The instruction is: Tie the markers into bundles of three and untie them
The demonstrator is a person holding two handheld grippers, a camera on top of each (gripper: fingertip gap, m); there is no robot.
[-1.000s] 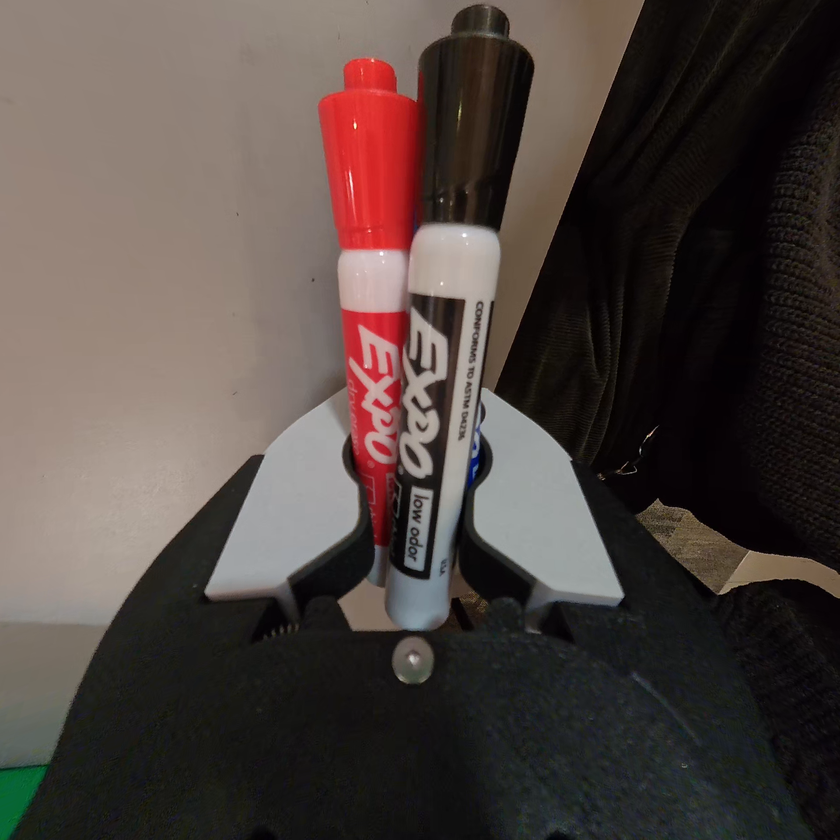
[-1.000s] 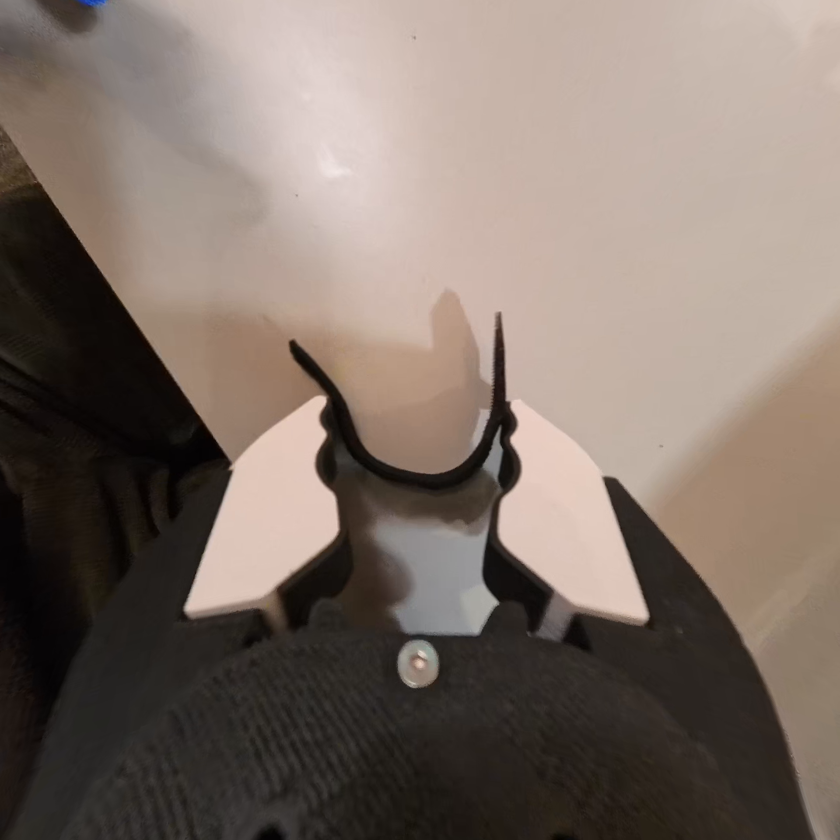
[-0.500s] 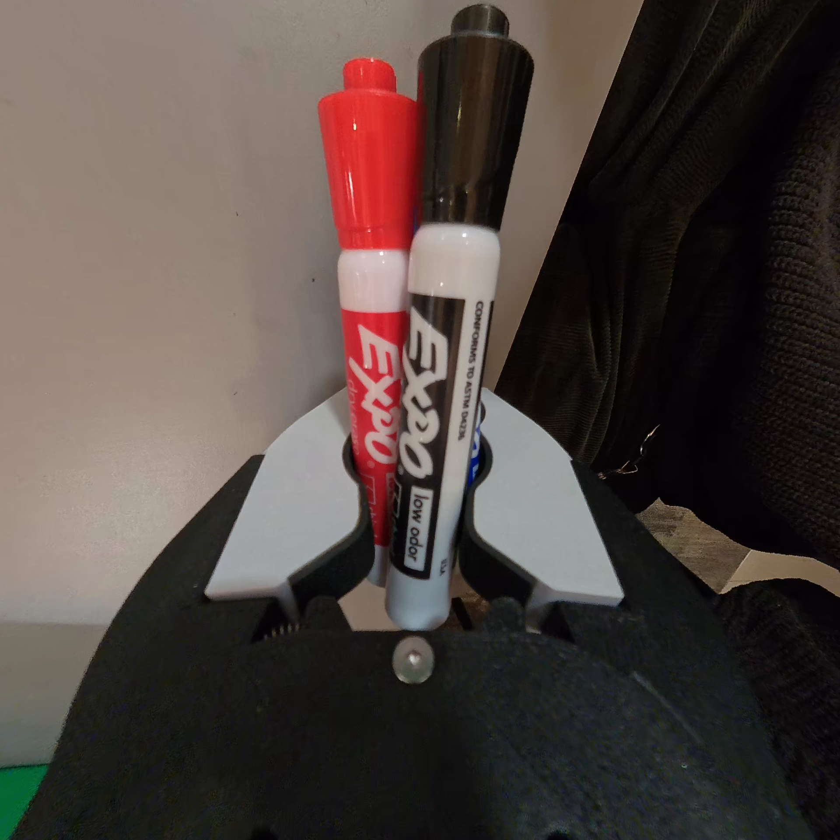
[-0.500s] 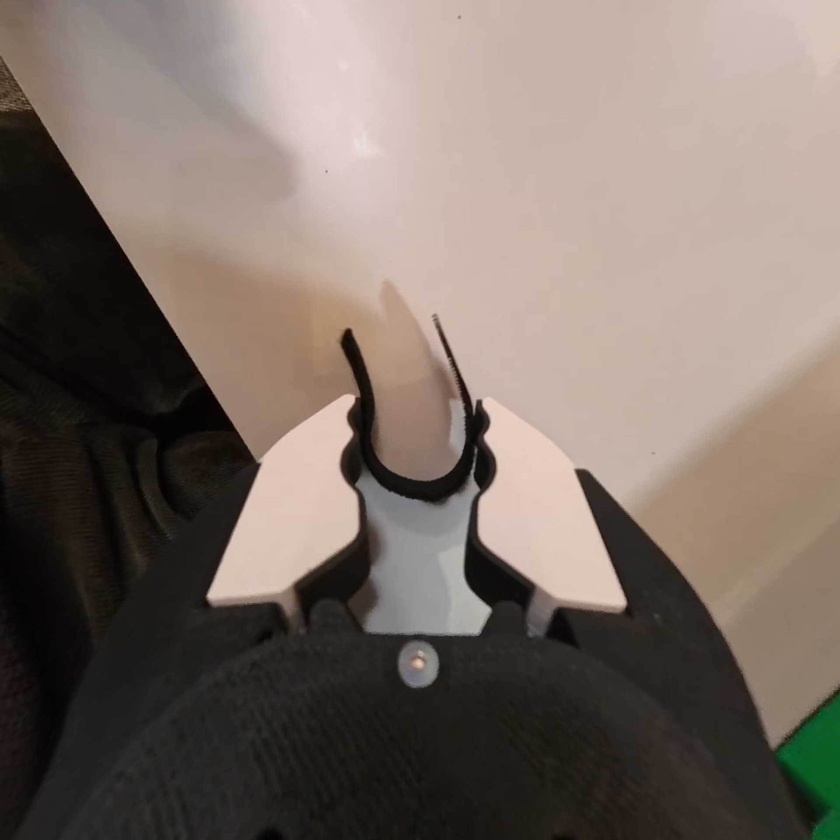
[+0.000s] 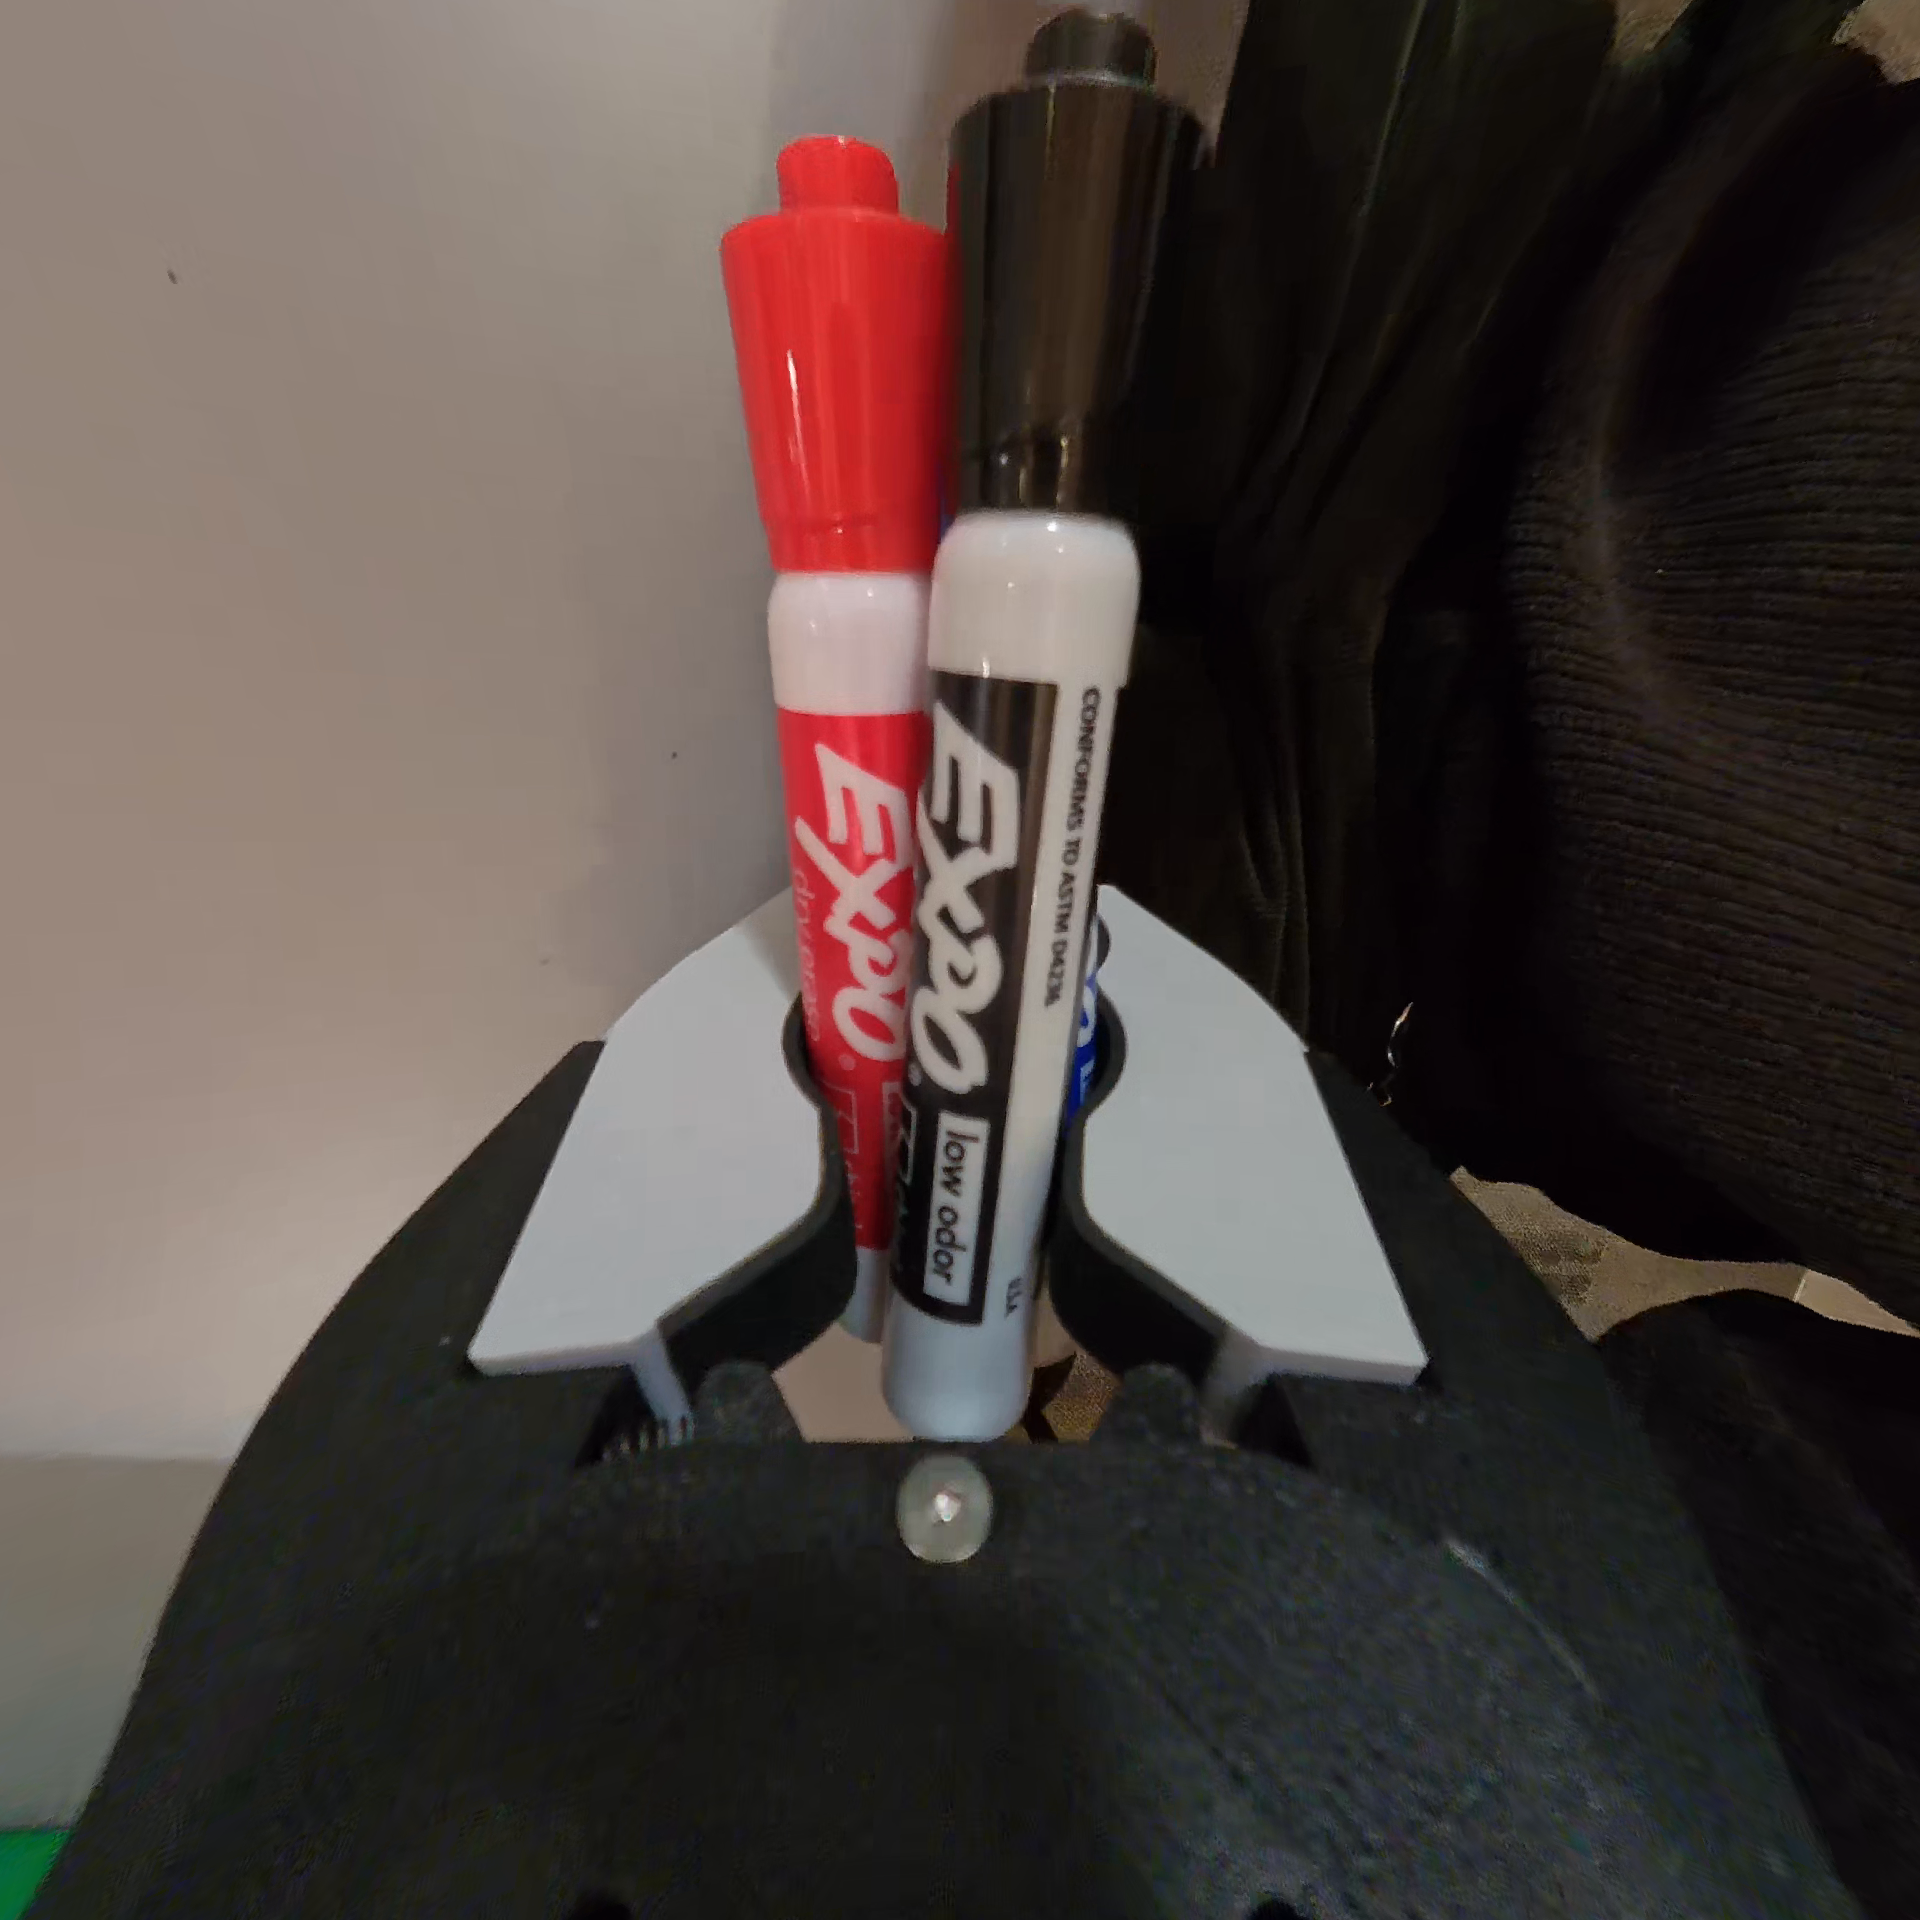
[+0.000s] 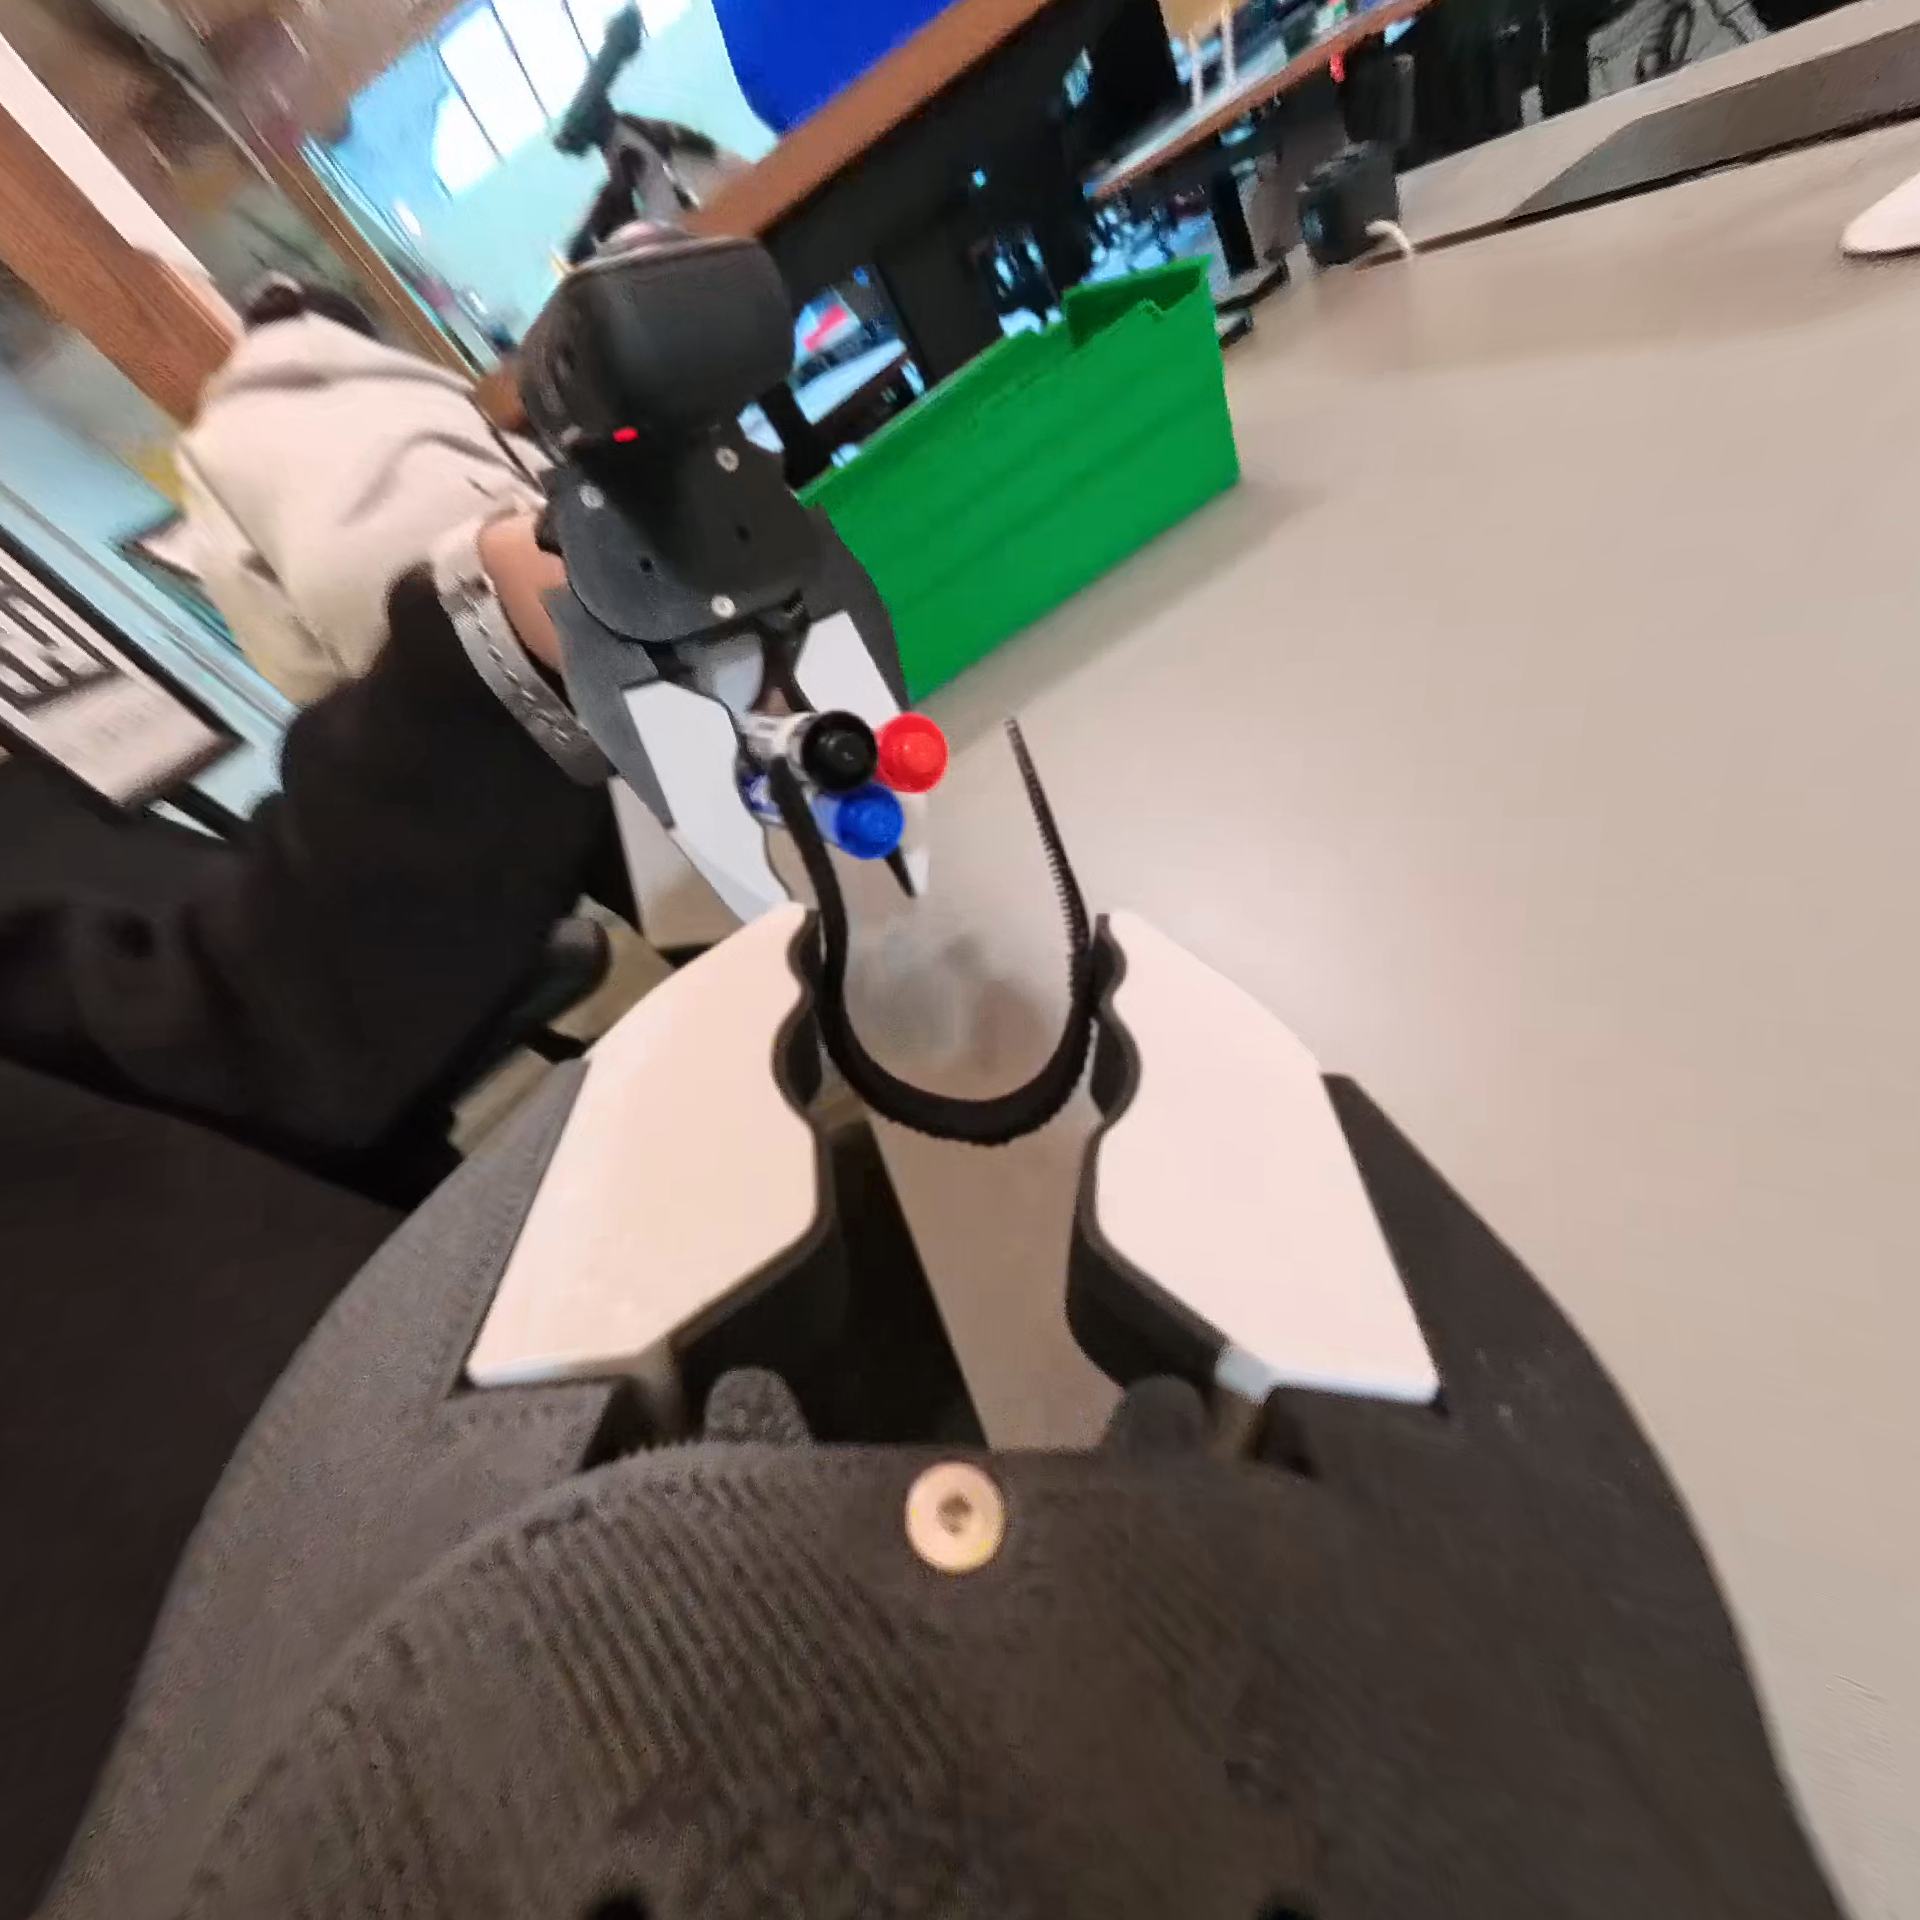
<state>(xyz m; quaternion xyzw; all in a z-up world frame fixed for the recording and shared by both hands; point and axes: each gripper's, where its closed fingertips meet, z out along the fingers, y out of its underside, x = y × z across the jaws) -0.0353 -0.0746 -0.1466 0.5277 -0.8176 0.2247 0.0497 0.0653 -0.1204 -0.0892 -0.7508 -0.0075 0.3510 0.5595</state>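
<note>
Left wrist view shows, at the far left, a pale wall (image 5: 312,623), then the left gripper (image 5: 951,1049) clenched on three markers that stand along its fingers, caps pointing away from the camera. The red marker (image 5: 842,665) sits on the left, touching the black marker (image 5: 1023,810) just to its right; the blue marker (image 5: 1081,1049) is mostly hidden behind the black one, with only a sliver of its barrel showing by the right finger. Farther right hangs dark fabric (image 5: 1558,623).

Right wrist view, from its left side, shows a person's dark sleeve (image 6: 343,831) and behind it a person in a pale hooded top (image 6: 332,478). Next comes the left gripper (image 6: 821,790) seen from the front, held by a hand (image 6: 520,592), with the three marker caps facing the camera: black marker (image 6: 840,748) and red marker (image 6: 910,750) side by side, blue marker (image 6: 868,821) just below them. In the foreground the right gripper (image 6: 951,997) has its fingers partly apart and grasps a black strap (image 6: 956,1117) bent into a U between them, its two ends rising past the fingertips. The left end of the strap overlaps the markers in the picture; whether it touches them cannot be told. A green bin (image 6: 1039,478) stands on the grey table (image 6: 1507,727) behind
</note>
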